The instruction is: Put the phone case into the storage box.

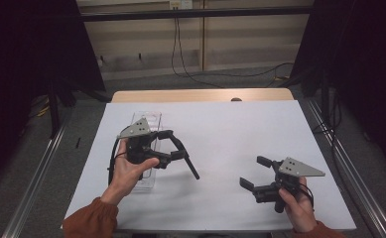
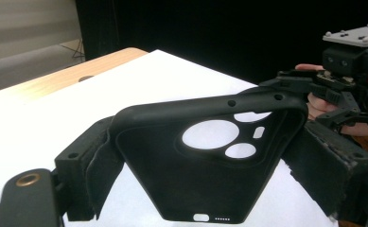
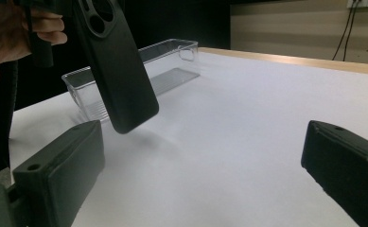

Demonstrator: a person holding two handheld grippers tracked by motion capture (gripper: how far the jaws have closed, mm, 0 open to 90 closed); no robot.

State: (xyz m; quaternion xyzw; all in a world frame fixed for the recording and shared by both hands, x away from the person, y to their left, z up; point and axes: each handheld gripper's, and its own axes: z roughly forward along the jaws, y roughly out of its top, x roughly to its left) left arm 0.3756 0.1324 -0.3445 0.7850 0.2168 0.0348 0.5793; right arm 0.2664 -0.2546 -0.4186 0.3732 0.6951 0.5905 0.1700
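My left gripper (image 1: 173, 146) is shut on a black phone case (image 1: 189, 162) and holds it tilted above the white table sheet. In the left gripper view the case (image 2: 205, 179) sits clamped by its sides between the two jaws, camera cut-outs uppermost. The right gripper view has the case (image 3: 120, 75) hanging down from the hand at the upper left. My right gripper (image 1: 254, 171) stands open low over the sheet at the front right, with nothing between its fingers (image 3: 58, 175). It is apart from the case, and the left gripper view shows the right gripper (image 2: 342, 94) beyond it.
A clear plastic tray (image 1: 148, 118) lies lengthwise on the white sheet (image 1: 230, 129) under and behind the left hand; the tray (image 3: 172, 66) looks empty. The wooden table edge (image 1: 200, 94) runs along the back. Cables lie on the floor beyond.
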